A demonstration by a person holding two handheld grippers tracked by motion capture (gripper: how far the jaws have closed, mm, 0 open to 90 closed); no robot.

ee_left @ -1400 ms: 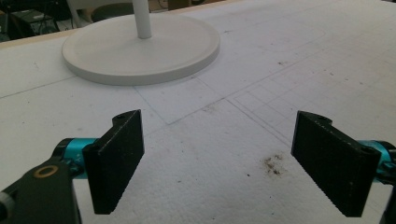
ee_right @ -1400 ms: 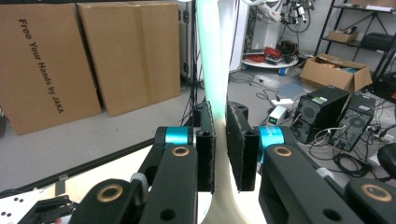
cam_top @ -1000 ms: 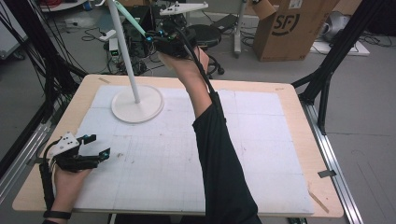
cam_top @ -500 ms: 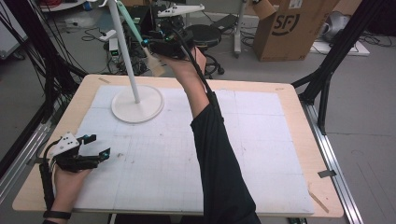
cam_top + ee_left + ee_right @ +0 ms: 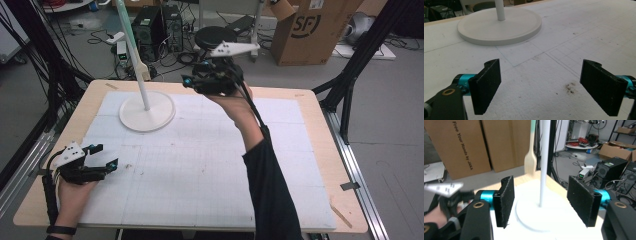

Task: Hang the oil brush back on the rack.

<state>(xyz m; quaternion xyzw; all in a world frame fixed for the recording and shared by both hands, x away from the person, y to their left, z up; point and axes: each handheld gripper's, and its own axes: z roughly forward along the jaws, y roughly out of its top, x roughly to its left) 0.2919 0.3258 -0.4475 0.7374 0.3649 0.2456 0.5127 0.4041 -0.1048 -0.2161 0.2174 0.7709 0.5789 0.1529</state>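
1. Tabletop (image 5: 300, 100), white gridded mat (image 5: 200, 175) on it: unchanged against the earlier frames.
2. White stand (image 5: 155, 115): same spot at the far left of the mat. Round flat base, thin upright pole; top out of frame. Base also seen ahead of the left jaws (image 5: 499, 27); pole seen beyond the right jaws (image 5: 544, 157).
3. Right forearm, dark sleeve: no longer stretched up toward the pole's upper part as in the earlier frames; shifted right and lower, now raised over the far middle of the tabletop, wrist bent back, palm under the tool.
4. Wooden spatula (image 5: 141, 69): left behind at the stand, no longer beside the right jaws. Hanging upright just beside the pole, pale green handle up, slotted wooden head down, clear of the base. Hanging point out of frame; contact with the pole cannot be told. Head also seen left of the pole (image 5: 531, 162).
5. Right hand-held gripper (image 5: 192, 75): jaws just been opening, now spread (image 5: 546, 200); nothing pinched, aimed left toward the pole and well apart from it.
6. Left hand-held gripper (image 5: 106, 155): no shift. Resting low at the near left edge of the mat, aimed at the base, jaws spread wide (image 5: 540, 85), bare mat between the pads.
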